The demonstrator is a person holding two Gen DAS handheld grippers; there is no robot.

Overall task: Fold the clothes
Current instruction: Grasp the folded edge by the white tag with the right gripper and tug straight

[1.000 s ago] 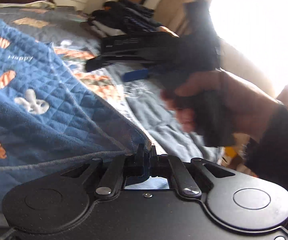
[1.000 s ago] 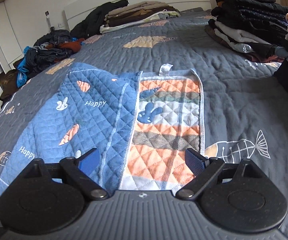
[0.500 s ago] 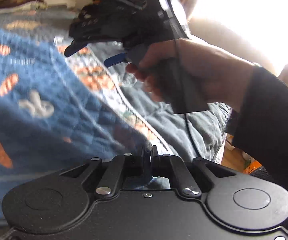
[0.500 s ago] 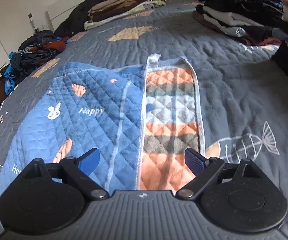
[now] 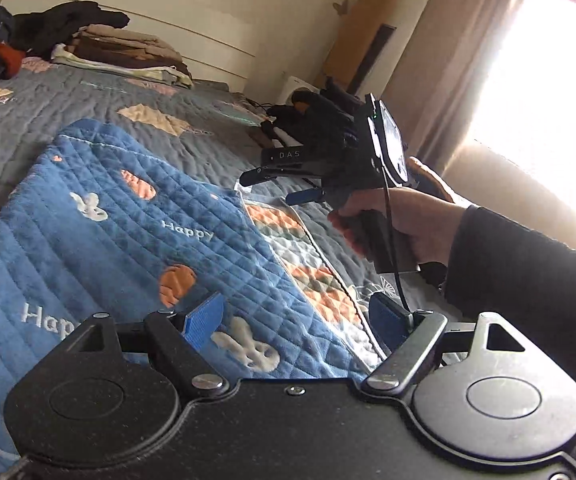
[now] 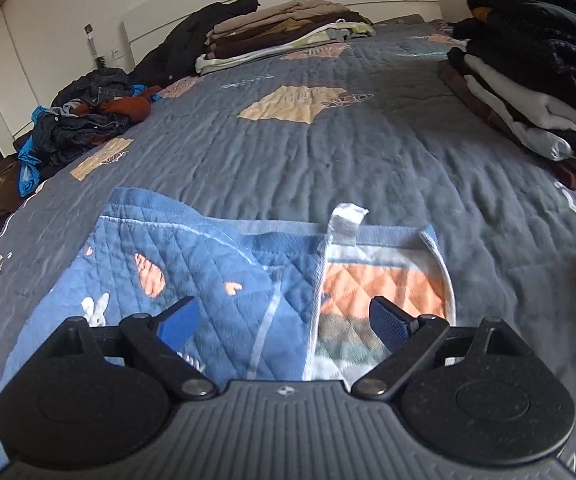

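On the grey quilted bedspread [image 6: 368, 152] lies the blue quilted garment with carrots, rabbits and the word "Happy" [image 5: 127, 240], spread flat, one side folded over so that its orange, grey and white diamond-patterned lining [image 6: 384, 284] shows in a strip along the far side from my left hand. At the upper end of the garment a small white loop [image 6: 348, 218] sticks up from the hem.

My left gripper [image 5: 298, 322] hangs just over the blue garment's near edge; its jaws are opening, the blue pads stand apart and nothing is pinched between them, the cloth lying below. My right gripper [image 6: 283, 324] hovers over the garment's upper half, above the seam between blue face and lining, jaws spread wide and empty. In the left view my right hand [image 5: 400, 224] grips its handle, a dark sleeve [image 5: 528, 280] behind it.

Beyond the garment, at the head of the bed, sits a stack of folded brown and beige clothes [image 6: 283, 36]. To the garment's left is a loose heap of dark, blue and rust clothes [image 6: 87, 116]; to its right, a pile of folded dark and white clothes [image 6: 536, 80].
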